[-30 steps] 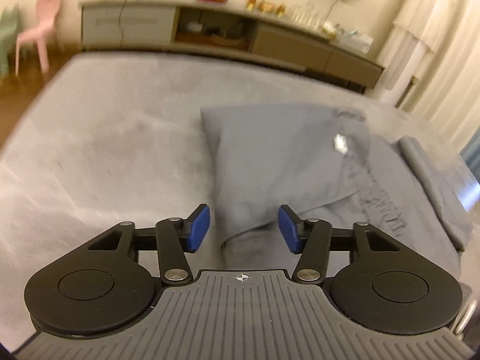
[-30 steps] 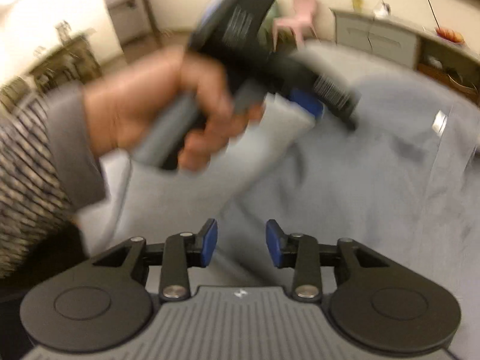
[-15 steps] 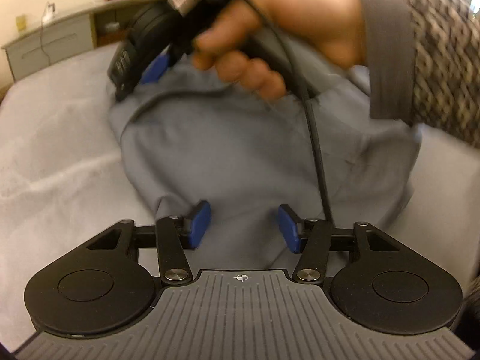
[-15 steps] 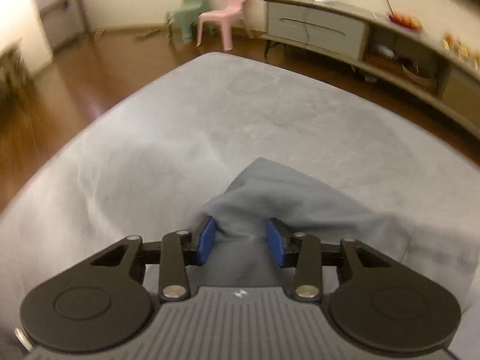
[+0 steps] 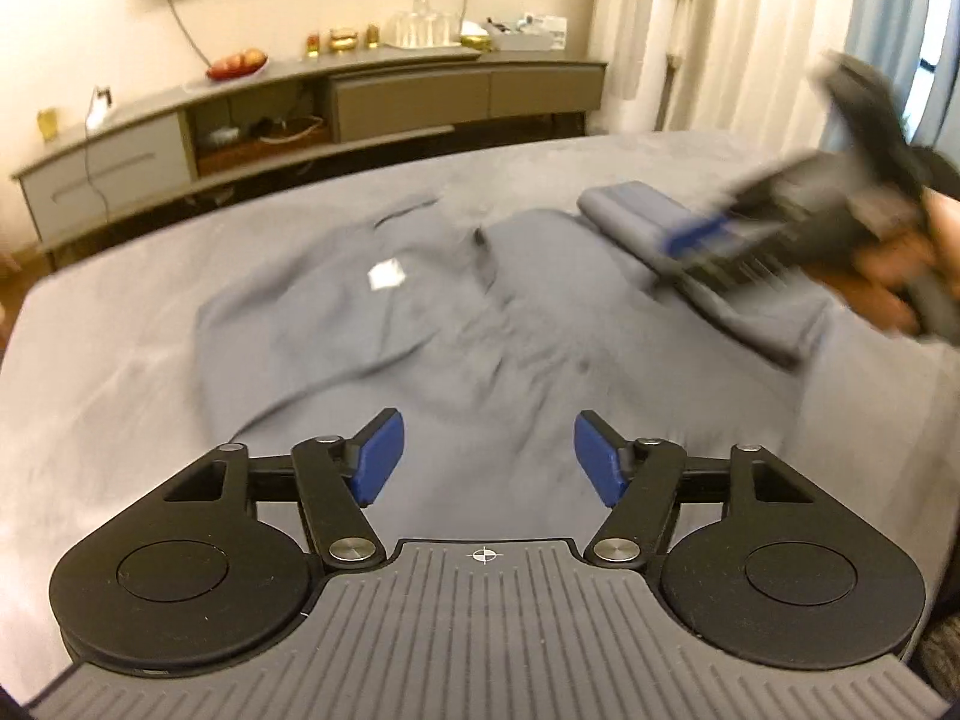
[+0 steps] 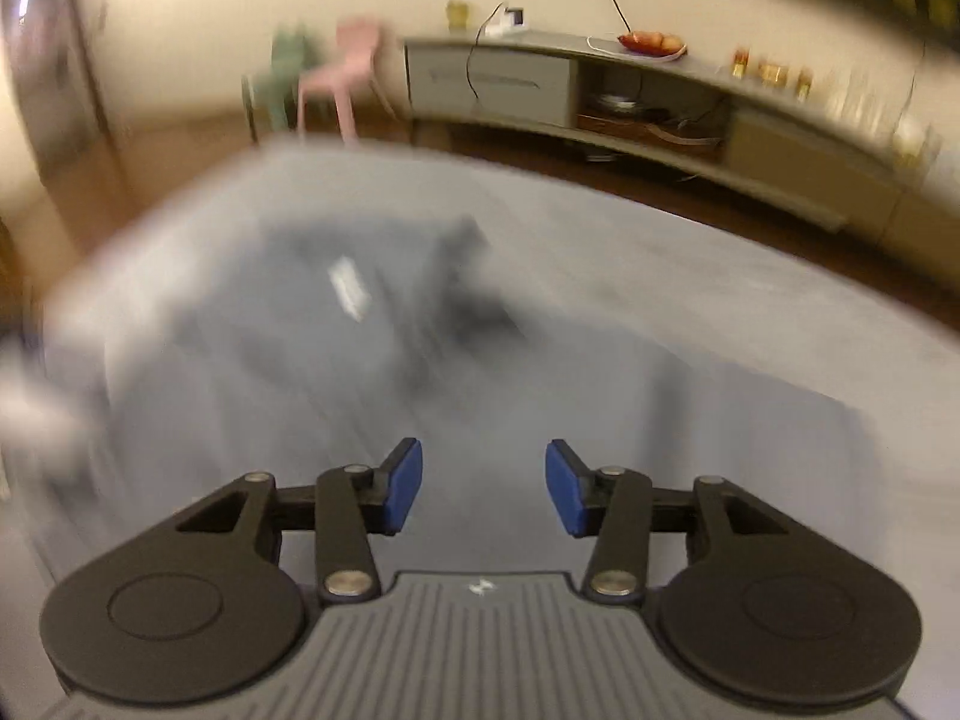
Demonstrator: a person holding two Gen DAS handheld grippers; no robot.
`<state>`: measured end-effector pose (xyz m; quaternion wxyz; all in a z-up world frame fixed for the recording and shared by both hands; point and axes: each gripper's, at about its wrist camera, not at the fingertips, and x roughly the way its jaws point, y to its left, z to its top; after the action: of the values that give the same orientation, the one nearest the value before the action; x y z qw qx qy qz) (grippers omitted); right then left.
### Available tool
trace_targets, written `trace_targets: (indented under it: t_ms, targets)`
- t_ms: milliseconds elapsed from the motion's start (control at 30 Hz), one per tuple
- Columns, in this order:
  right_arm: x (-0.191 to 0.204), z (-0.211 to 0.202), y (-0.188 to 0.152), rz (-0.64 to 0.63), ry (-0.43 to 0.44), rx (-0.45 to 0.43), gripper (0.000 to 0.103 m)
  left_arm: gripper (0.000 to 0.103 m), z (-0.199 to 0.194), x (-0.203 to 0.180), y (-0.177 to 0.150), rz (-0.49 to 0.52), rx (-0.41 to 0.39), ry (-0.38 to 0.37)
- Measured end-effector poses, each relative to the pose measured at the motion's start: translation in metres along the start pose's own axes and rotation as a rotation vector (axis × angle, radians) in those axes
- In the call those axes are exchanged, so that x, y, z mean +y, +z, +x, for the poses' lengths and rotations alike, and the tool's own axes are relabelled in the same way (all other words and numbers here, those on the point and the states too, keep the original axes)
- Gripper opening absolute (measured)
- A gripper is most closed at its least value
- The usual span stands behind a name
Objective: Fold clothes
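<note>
A grey garment (image 5: 456, 324) with a small white label (image 5: 385, 273) lies partly folded on a grey bed (image 5: 120, 360). My left gripper (image 5: 487, 459) hovers open over its near part, with nothing between the blue pads. In the left wrist view my right gripper (image 5: 714, 240) shows at the right, held in a hand, over a folded-over sleeve or edge (image 5: 636, 210). The right wrist view is badly blurred: the garment (image 6: 336, 324) and its label (image 6: 348, 288) lie ahead, and the right gripper (image 6: 483, 489) stands open above the cloth.
A long low sideboard (image 5: 360, 96) with bowls and bottles stands against the far wall behind the bed. Curtains (image 5: 720, 30) hang at the right. A pink chair (image 6: 348, 78) and a green chair (image 6: 282, 72) stand on the wooden floor at the left.
Both cameras have swung. The right gripper held a corner of the garment half a second ago and now stands open and wider, off the cloth. The left gripper has opened wider.
</note>
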<state>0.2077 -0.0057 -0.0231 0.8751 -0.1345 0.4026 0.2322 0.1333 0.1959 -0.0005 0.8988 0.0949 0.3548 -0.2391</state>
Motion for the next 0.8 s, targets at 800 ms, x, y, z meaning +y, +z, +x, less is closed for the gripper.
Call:
trace_targets:
  t_ms: [800]
  targets:
    - [-0.039, -0.016, -0.082, 0.018, 0.012, -0.069, 0.071, 0.051, 0.198, -0.01, 0.085, -0.094, 0.186, 0.656]
